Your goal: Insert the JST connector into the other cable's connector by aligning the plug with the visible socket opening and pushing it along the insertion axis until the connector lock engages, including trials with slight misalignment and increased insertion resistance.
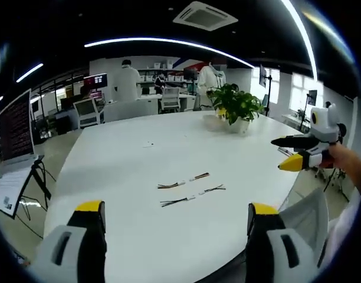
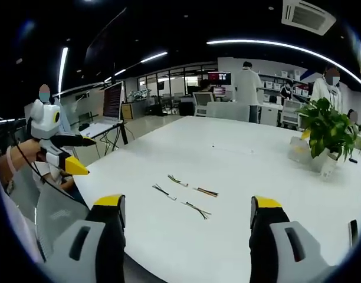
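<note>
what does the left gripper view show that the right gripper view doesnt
Left gripper view: the right gripper entering from the right, and a sheet on a stand at far left.
Right gripper view: the left gripper entering from the left, and a dark upright screen past the table's far corner.
Both: the white table, the cables lying on it, the potted plant, and each view's own open jaws.

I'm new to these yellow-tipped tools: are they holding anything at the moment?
Nothing is held. The left gripper and right gripper are both open and empty; the two cable pairs lie untouched on the white table.
</note>
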### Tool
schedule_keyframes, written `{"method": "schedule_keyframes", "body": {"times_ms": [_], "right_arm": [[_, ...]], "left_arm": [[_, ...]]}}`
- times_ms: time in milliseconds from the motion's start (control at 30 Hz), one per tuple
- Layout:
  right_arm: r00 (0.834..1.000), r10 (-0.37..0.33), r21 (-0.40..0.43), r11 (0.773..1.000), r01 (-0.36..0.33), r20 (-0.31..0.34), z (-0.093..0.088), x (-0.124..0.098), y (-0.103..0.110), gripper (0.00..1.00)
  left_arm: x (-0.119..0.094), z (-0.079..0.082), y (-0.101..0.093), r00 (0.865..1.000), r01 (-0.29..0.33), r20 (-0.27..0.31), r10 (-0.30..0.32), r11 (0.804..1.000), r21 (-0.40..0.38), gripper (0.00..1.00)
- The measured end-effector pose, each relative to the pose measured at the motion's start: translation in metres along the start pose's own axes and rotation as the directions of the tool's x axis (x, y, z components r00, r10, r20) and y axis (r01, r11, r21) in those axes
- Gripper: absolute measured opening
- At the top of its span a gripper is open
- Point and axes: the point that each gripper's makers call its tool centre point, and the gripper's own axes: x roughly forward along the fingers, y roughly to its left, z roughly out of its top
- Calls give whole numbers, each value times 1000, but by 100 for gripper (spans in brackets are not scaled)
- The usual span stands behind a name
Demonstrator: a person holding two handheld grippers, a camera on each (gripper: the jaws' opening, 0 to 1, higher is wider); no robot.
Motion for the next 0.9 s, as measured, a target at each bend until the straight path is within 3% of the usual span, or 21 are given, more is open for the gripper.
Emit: {"method": "schedule_keyframes", "body": {"times_ms": [900], "right_arm": [[1000,-19,31,999,19,-11,-4,1,-2,83]], "left_arm": [[9,-14,1,999,0,-39,0,1000,-8,99]]}}
